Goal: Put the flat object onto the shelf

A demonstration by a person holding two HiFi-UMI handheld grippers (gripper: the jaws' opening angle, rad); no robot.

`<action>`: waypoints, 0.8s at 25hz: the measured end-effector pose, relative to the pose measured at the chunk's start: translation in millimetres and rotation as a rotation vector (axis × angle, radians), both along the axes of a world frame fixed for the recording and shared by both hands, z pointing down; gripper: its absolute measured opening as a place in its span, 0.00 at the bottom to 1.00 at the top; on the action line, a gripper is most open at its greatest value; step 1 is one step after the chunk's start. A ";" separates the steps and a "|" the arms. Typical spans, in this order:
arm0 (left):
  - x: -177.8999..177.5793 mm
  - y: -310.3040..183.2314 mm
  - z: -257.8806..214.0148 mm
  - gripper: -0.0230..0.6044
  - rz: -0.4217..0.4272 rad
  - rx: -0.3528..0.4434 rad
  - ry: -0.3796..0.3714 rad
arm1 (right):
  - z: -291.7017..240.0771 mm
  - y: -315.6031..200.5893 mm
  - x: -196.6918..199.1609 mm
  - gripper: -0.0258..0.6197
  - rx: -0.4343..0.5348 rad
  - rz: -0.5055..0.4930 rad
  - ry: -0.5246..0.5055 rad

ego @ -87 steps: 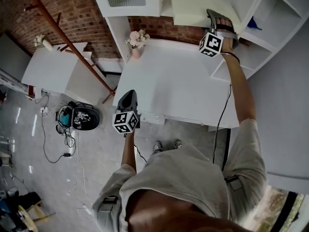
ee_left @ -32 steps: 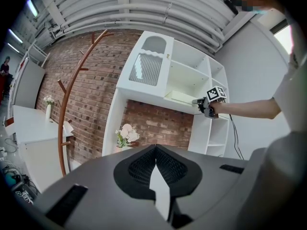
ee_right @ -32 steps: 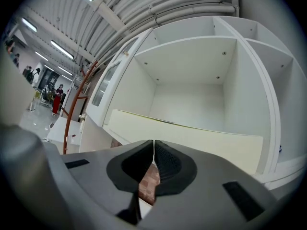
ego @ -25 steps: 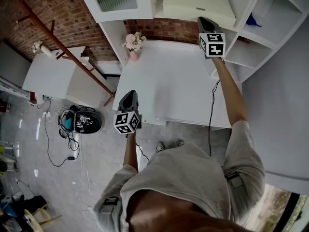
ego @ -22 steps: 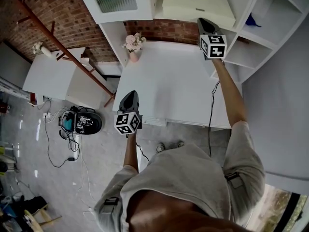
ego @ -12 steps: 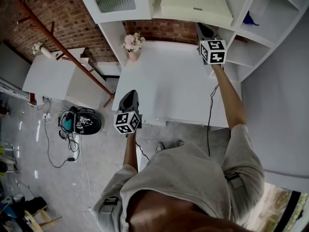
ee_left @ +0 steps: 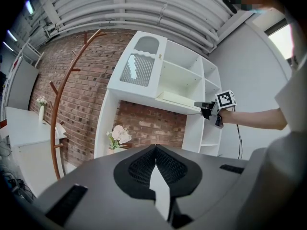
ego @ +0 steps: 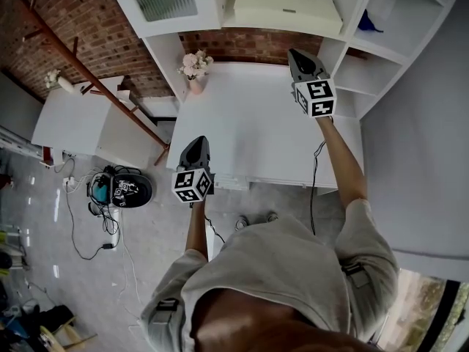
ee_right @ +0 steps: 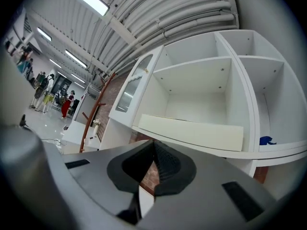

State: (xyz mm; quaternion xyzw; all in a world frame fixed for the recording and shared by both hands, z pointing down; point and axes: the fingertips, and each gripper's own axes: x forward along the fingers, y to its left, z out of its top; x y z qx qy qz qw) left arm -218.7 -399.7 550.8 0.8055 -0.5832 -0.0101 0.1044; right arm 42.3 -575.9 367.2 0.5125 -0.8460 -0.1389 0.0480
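Panel [ee_right: 192, 131] | cream, flat, long axis along shelf [ee_right: 278, 153] edge | your right gripper [ego: 294, 56] nearer, just below shelf, jaws pressed together, empty | left gripper [ego: 195, 144] well below shelf, likewise closed

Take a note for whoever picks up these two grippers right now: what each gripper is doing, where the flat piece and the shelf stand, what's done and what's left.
Left gripper: shut, empty, held by the near left corner of the white table.
Right gripper: shut, empty, in the air in front of the shelf, not touching the flat object.
Flat object: cream panel lying flat on the shelf, in the wide compartment above the table.
Done: the placing, by the look of it.
Left: probably only a check that the panel sits fully on the shelf board, then resting both grippers.
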 end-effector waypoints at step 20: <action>51.1 -0.9 4.3 0.06 0.122 -0.012 0.000 | 83.4 102.4 26.8 0.08 -0.086 0.041 0.002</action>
